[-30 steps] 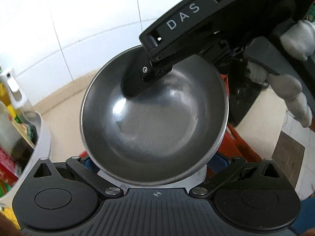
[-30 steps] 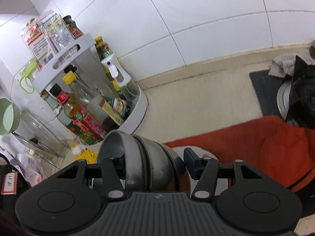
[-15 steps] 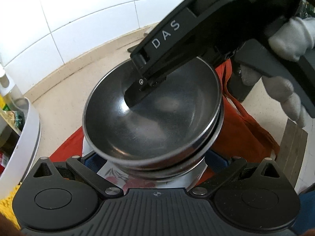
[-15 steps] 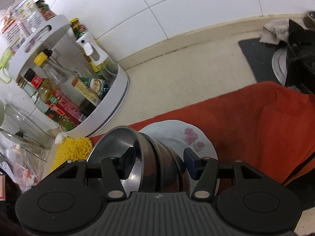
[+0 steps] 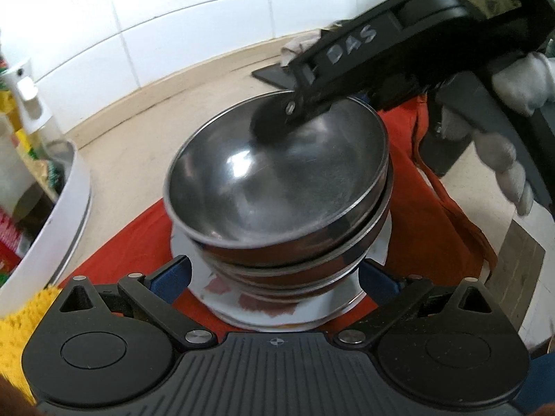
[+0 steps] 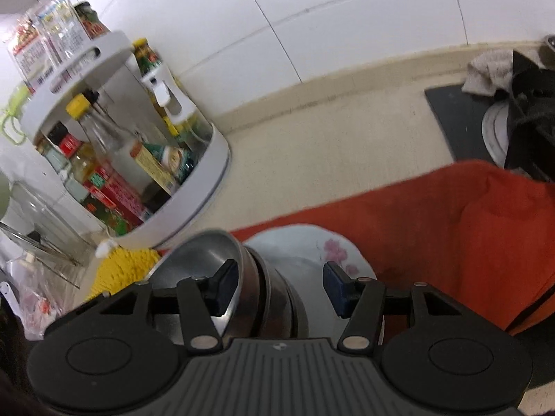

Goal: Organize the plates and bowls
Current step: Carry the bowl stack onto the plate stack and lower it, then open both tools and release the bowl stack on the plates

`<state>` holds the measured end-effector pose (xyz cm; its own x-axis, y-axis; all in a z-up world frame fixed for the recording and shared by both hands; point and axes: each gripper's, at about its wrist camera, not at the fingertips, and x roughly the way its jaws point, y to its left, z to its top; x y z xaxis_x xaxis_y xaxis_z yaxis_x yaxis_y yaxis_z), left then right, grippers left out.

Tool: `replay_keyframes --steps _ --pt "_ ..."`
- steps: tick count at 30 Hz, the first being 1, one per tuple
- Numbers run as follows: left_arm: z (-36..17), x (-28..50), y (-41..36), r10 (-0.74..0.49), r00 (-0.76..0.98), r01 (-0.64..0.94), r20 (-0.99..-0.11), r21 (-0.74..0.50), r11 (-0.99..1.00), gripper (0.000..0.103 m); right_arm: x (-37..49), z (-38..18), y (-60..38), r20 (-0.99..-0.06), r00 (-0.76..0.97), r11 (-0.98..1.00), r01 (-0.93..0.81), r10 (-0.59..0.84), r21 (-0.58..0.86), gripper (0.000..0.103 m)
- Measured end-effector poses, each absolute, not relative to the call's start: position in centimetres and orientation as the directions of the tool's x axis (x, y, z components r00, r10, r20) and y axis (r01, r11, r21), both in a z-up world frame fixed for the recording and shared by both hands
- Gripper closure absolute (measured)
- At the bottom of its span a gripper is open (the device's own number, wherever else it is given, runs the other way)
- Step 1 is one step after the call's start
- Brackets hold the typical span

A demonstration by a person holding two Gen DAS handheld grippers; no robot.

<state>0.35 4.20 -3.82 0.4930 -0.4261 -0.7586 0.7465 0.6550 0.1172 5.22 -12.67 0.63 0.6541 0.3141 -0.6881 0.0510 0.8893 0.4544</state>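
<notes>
A stack of steel bowls (image 5: 277,187) stands on a white flowered plate (image 5: 263,312) on a red cloth (image 5: 444,228). My left gripper (image 5: 274,277) is open, its blue pads on either side of the stack's base. My right gripper (image 6: 281,287) is open wide: its left finger is inside the top bowl (image 6: 204,260) and its right finger hangs apart over the plate (image 6: 333,249). In the left wrist view the right gripper's finger (image 5: 274,121) reaches over the far rim into the top bowl.
A white two-tier condiment rack (image 6: 194,187) full of bottles stands at the left by the tiled wall. A yellow sponge cloth (image 6: 118,270) lies beside it. A black stove (image 6: 520,128) with a grey rag is at the right.
The bowl stack has come down onto the flowered plate. My right gripper's fingers have spread apart, letting go of the bowl rim. The left gripper has drawn back a little.
</notes>
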Motion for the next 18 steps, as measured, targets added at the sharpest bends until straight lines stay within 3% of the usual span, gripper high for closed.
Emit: replay_keyframes --steps 10,18 --pt "-2.8 -2.3 6.6 -0.341 0.550 0.620 -0.762 0.099 0.778 0.000 0.8 4.2 -13.5 -0.589 0.751 0.911 -0.041 0.299 0.411 0.054" --pt "0.9 -5.2 9.7 -0.324 0.661 0.359 -0.677 -0.093 0.929 0.000 -6.0 5.8 -11.1 -0.556 0.790 0.946 -0.089 0.258 0.312 0.053"
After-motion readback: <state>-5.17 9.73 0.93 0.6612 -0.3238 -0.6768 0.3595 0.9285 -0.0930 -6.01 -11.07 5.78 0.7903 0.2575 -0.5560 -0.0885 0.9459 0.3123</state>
